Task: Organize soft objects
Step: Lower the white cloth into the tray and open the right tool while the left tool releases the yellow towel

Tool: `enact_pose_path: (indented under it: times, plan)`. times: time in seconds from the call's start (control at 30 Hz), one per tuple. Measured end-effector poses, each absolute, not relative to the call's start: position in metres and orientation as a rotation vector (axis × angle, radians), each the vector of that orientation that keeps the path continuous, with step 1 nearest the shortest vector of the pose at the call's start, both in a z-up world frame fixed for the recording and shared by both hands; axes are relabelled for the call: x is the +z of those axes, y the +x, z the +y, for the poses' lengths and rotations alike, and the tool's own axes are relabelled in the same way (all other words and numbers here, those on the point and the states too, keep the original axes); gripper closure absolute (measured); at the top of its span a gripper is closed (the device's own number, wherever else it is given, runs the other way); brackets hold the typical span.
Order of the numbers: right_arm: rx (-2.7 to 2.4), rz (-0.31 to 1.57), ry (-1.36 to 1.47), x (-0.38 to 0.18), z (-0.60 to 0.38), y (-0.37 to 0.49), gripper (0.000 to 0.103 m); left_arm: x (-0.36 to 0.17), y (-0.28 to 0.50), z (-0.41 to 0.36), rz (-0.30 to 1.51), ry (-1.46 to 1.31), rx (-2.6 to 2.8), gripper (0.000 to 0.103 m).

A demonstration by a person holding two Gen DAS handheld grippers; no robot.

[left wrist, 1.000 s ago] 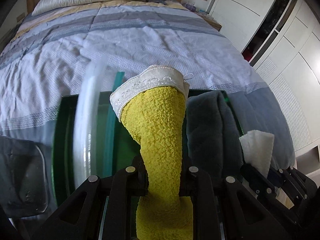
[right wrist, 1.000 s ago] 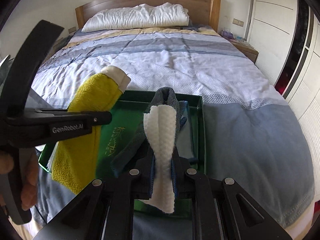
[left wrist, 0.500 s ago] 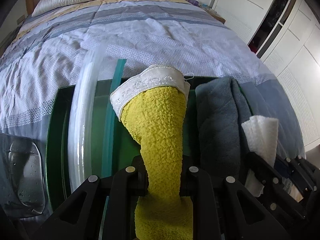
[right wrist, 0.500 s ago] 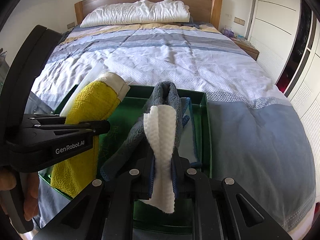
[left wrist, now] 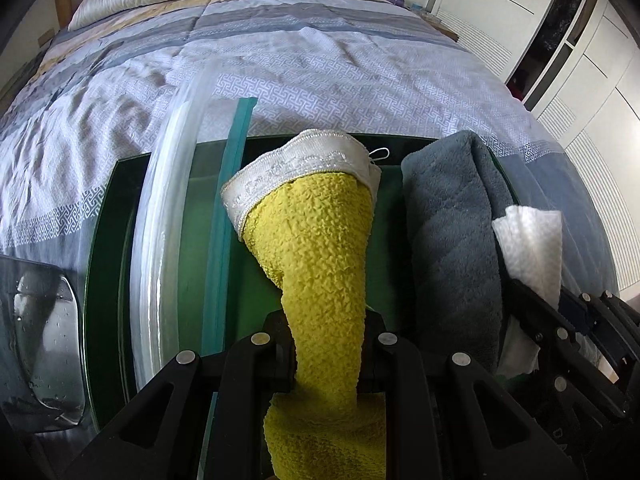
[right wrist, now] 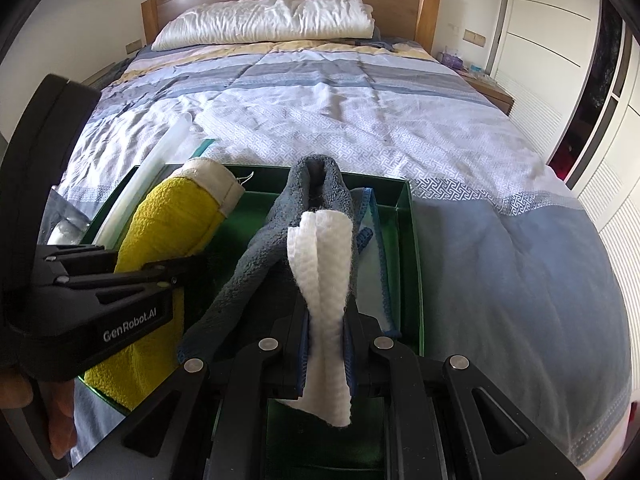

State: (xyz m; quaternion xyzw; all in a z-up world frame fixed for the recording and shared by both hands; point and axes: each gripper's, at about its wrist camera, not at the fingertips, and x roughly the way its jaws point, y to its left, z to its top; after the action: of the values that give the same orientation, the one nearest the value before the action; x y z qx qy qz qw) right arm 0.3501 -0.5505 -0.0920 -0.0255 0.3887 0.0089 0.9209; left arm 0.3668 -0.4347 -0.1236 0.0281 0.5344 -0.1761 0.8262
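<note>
1. Far left: clear zip bag [left wrist: 160, 248] w/ teal seal strip [left wrist: 228, 216] lies across the green tray's [left wrist: 108, 240] left side. Vs 1 s ago the tray looks nearer and fuller in both views, so both claws have come lower over it.
2. Left claw [left wrist: 326, 360]: shut tight on yellow towel [left wrist: 320, 256], white-trimmed end pointing up over tray centre. Same grip as 1 s ago.
3. Right claw [right wrist: 326, 344]: clamped on white cloth [right wrist: 324, 264] plus grey towel [right wrist: 276, 248]; blue-edged cloth [right wrist: 376, 256] lies in tray just beside.
4. Judgement: approach nearly done, release into tray prob next.
5. Surface: tray sits on bed [right wrist: 360, 120], striped quilt, pillow [right wrist: 272, 16] at wood headboard. White wardrobes [right wrist: 560, 60] on the right.
</note>
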Motion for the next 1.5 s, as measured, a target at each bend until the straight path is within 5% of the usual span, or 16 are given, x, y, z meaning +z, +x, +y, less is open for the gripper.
enact_pose_path:
  times: [0.6, 0.73, 0.8, 0.97, 1.2, 1.5]
  plan:
    - [0.011, 0.814, -0.070, -0.093, -0.549, 0.358, 0.085, -0.126, 0.365, -0.437, 1.119, 0.072, -0.345, 0.086]
    - [0.010, 0.807, -0.063, -0.090, -0.550, 0.355, 0.080, -0.124, 0.363, -0.437, 1.111, 0.072, -0.348, 0.079]
    - [0.011, 0.800, -0.061, -0.088, -0.551, 0.353, 0.065, -0.121, 0.362, -0.437, 1.101, 0.072, -0.346, 0.060]
    - [0.003, 0.790, -0.061, -0.082, -0.552, 0.348, 0.059, -0.111, 0.359, -0.438, 1.066, 0.079, -0.346, 0.047]
    - [-0.030, 0.755, -0.063, -0.068, -0.555, 0.337, 0.044, -0.098, 0.357, -0.436, 1.020, 0.082, -0.333, 0.039]
    - [-0.058, 0.707, -0.085, -0.053, -0.550, 0.324, 0.036, -0.079, 0.351, -0.432, 0.938, 0.092, -0.301, 0.037]
